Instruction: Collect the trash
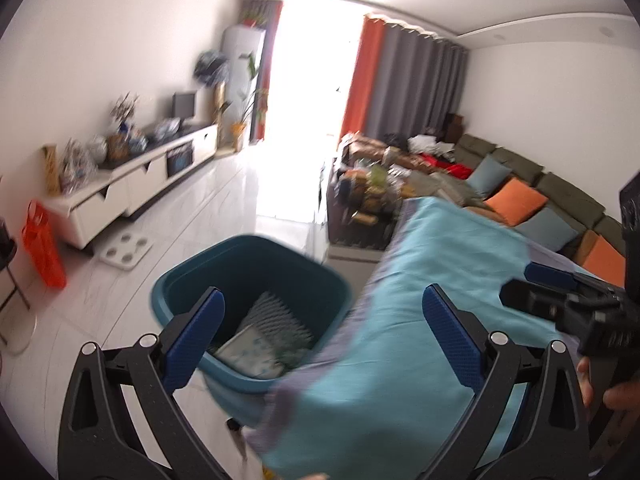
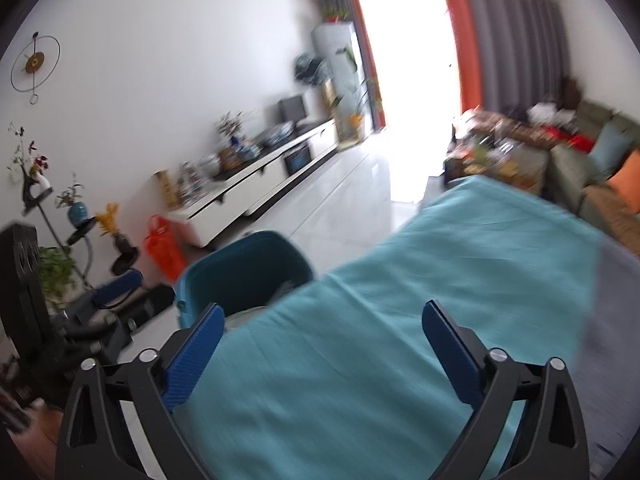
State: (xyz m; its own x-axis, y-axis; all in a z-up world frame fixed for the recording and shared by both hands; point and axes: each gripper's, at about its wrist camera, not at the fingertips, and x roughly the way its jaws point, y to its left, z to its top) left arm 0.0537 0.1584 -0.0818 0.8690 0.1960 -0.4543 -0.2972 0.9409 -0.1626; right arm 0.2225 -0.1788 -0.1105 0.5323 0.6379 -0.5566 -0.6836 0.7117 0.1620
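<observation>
A teal plastic bin [image 1: 256, 264] stands on the floor against the left edge of a table covered with a teal cloth [image 1: 440, 264]. Inside it lie a white wrapper [image 1: 250, 350] and a ribbed grey piece [image 1: 280, 316]. My left gripper [image 1: 324, 328] is open and empty, above the bin's right rim and the table edge. My right gripper [image 2: 324, 334] is open and empty over the cloth [image 2: 400, 300], with the bin [image 2: 240, 272] ahead to its left. The right gripper also shows in the left wrist view [image 1: 560, 292], and the left gripper in the right wrist view [image 2: 116, 288].
A white TV cabinet [image 1: 140, 176] with clutter runs along the left wall. An orange bag [image 1: 42, 244] and a white scale [image 1: 126, 248] are on the floor. A green sofa with cushions [image 1: 520, 200] and a cluttered coffee table [image 1: 372, 192] lie beyond the table. A plant stand [image 2: 76, 232] is at left.
</observation>
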